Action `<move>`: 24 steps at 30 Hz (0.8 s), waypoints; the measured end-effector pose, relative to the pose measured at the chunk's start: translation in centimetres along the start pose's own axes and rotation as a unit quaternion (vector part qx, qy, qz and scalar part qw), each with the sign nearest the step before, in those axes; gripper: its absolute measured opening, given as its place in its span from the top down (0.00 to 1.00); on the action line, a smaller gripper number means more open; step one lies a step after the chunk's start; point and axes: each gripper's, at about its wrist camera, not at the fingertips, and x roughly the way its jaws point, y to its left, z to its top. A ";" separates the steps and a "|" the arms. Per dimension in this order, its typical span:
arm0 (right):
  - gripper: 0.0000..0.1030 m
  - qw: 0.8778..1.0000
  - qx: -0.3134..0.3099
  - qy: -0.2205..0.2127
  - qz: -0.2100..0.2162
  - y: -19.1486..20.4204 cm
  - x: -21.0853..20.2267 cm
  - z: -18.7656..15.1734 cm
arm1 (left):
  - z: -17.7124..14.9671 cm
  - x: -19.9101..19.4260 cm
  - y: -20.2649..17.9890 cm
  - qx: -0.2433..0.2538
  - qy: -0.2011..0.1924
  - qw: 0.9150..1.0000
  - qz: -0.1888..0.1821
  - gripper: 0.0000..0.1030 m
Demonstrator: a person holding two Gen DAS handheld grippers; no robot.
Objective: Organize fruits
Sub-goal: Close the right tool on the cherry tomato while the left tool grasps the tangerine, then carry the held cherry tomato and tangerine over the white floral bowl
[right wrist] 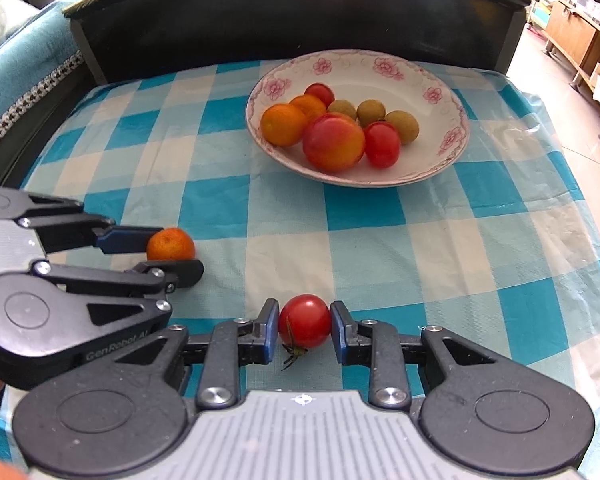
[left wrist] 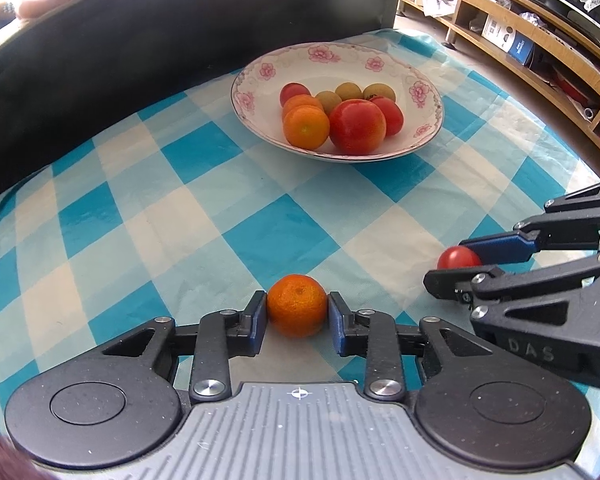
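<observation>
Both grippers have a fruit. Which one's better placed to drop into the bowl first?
Probably right, narrowly. The right gripper is shut on the tomato, and the bowl lies almost straight ahead. The left gripper, shut on the orange, has the bowl further off its axis.

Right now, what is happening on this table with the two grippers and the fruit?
A person is sorting fruit with two handheld grippers. The left gripper is closed on a small orange mandarin, and the right gripper is closed on a small red tomato, both low over the blue-and-white checked tablecloth. Further back, the white floral-rimmed bowl already holds several fruits: two mandarins, red tomatoes and three small brownish round ones.
</observation>
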 end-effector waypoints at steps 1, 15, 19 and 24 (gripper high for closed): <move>0.70 1.000 0.002 -0.002 0.001 -0.1 -0.2 0.0 | 0.1 -0.1 0.0 -0.002 -0.002 1.000 -0.002 0.62; 0.70 0.999 0.033 -0.040 0.004 -1.6 -1.9 2.0 | 2.9 -1.3 -0.5 -0.013 -0.034 0.999 -0.017 0.62; 0.70 0.998 0.043 -0.050 0.002 -2.2 -2.2 2.9 | 3.9 -1.2 -0.6 -0.014 -0.039 0.999 -0.016 0.62; 0.69 0.996 0.054 -0.064 -0.002 -3.1 -2.4 4.3 | 5.9 -1.3 -0.4 -0.014 -0.050 0.999 -0.014 0.62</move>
